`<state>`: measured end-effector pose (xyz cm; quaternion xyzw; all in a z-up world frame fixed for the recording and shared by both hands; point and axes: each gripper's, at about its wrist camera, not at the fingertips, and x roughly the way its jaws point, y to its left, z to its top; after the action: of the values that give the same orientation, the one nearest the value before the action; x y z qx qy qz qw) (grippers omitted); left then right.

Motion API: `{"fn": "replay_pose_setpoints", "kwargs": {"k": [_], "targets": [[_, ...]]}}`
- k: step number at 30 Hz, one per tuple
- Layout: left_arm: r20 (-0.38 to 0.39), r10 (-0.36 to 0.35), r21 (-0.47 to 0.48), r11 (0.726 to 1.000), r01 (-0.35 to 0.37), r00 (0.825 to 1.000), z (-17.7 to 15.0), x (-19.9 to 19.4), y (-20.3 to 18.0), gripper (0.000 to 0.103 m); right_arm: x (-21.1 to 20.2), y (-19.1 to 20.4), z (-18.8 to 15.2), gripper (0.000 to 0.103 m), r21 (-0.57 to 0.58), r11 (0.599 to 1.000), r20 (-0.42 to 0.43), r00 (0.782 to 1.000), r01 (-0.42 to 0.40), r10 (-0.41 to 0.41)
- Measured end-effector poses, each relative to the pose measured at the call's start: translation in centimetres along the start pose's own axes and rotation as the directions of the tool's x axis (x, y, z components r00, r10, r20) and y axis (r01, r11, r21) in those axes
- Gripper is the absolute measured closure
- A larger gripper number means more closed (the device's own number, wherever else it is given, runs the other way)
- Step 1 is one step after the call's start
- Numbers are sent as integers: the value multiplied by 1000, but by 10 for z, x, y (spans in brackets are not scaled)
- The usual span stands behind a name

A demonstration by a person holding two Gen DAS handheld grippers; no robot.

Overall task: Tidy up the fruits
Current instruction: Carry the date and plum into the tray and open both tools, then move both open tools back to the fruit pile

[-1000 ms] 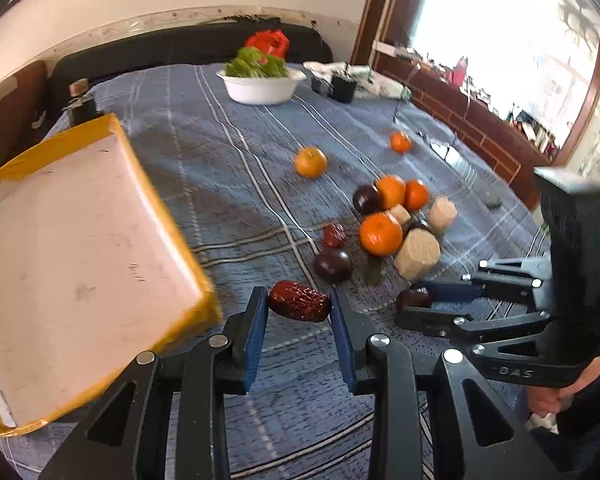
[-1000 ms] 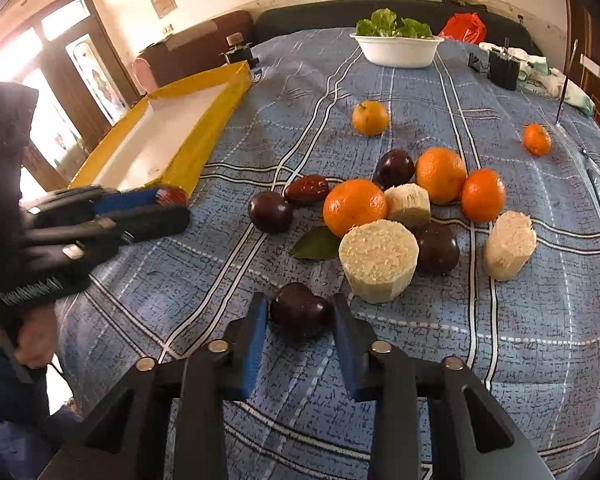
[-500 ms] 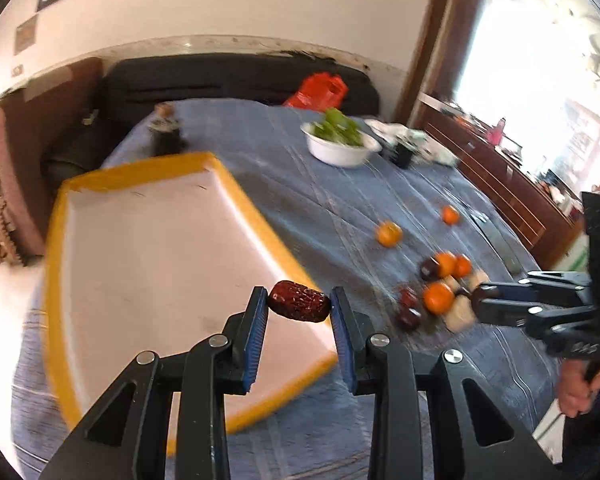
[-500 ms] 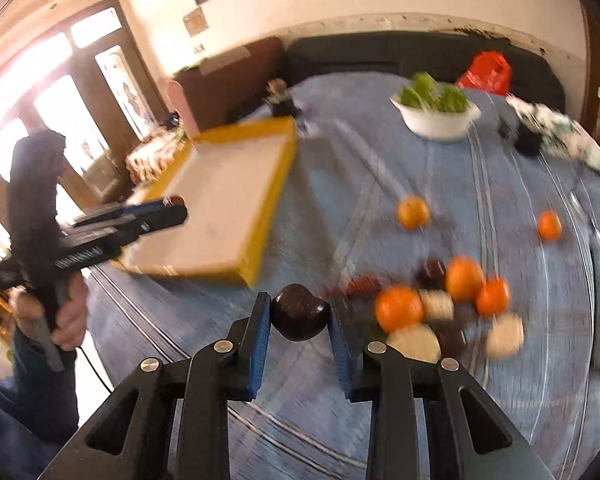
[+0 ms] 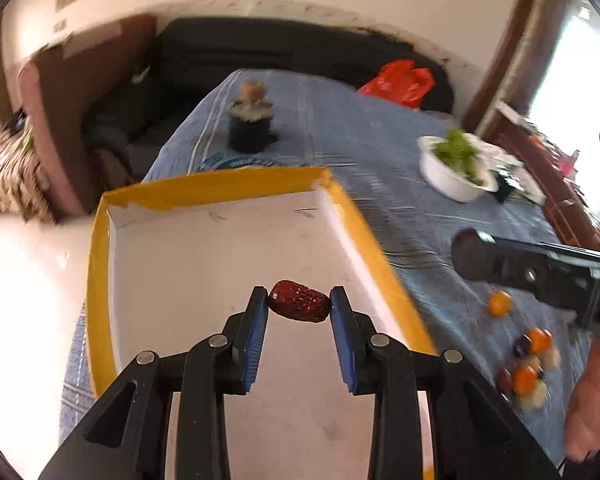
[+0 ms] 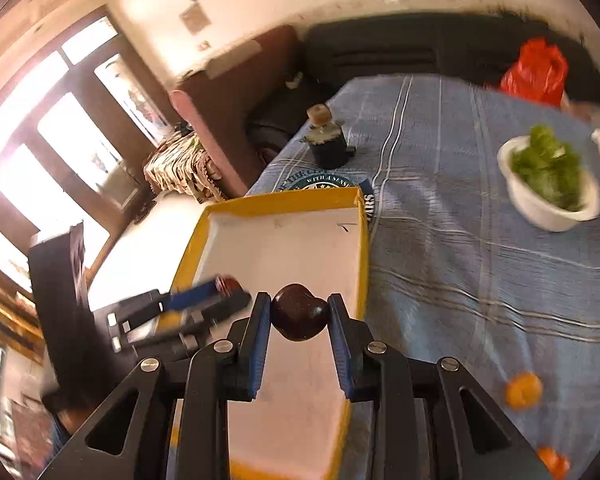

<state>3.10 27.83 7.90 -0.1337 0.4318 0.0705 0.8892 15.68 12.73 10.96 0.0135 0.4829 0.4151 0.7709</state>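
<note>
From the left wrist, the left gripper [image 5: 299,305] has its jaws clamped on a red date [image 5: 299,307], long axis crosswise between the pads, hanging over the white floor of the yellow-rimmed tray [image 5: 364,240] on the table (the drop is straight below).

From the right wrist, the right gripper [image 6: 299,312] has its jaws closed on a dark plum [image 6: 299,312], above the tray's near right part beside its right wall [image 6: 362,256]; the left gripper [image 6: 204,300] sits further left over the tray.
</note>
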Motion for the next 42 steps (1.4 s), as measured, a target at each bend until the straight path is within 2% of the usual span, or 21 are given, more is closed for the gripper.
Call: {"fn": "replay_pose_setpoints", "kwargs": {"k": [4, 9, 19, 25, 27, 29, 30, 37, 42], "targets": [[-57, 14, -33, 999, -16, 998, 3, 33, 6, 72, 48, -6, 16, 71, 40, 999, -57, 998, 10, -8], [-91, 0, -51, 999, -5, 996, 0, 51, 9, 72, 92, -5, 21, 71, 40, 998, -114, 993, 40, -35], [-108, -7, -53, 999, 1, 994, -2, 62, 9, 72, 120, -8, 21, 70, 42, 997, -139, 988, 72, -66], [-100, 18, -33, 999, -21, 995, -4, 63, 6, 72, 117, -13, 20, 68, 56, 996, -136, 989, 65, -57], [-99, 20, -30, 999, -23, 995, -5, 63, 6, 72, 114, -14, 19, 57, 66, 996, -131, 990, 51, -42], [-100, 20, -33, 999, -23, 995, -6, 62, 6, 65, 108, -15, 18, 53, 74, 996, -116, 992, 53, -44], [-96, 19, -36, 999, -23, 995, -6, 61, 7, 61, 105, -17, 17, 53, 78, 996, -109, 993, 47, -38], [-52, 16, -20, 1000, -17, 999, -10, 40, 1, 61, 58, -24, 6, 53, 99, 995, -33, 999, 3, 0], [-8, -8, 1, 1000, 8, 1000, -19, 14, -14, 59, 12, -32, -18, 53, 96, 995, 21, 1000, -17, 15]]}}
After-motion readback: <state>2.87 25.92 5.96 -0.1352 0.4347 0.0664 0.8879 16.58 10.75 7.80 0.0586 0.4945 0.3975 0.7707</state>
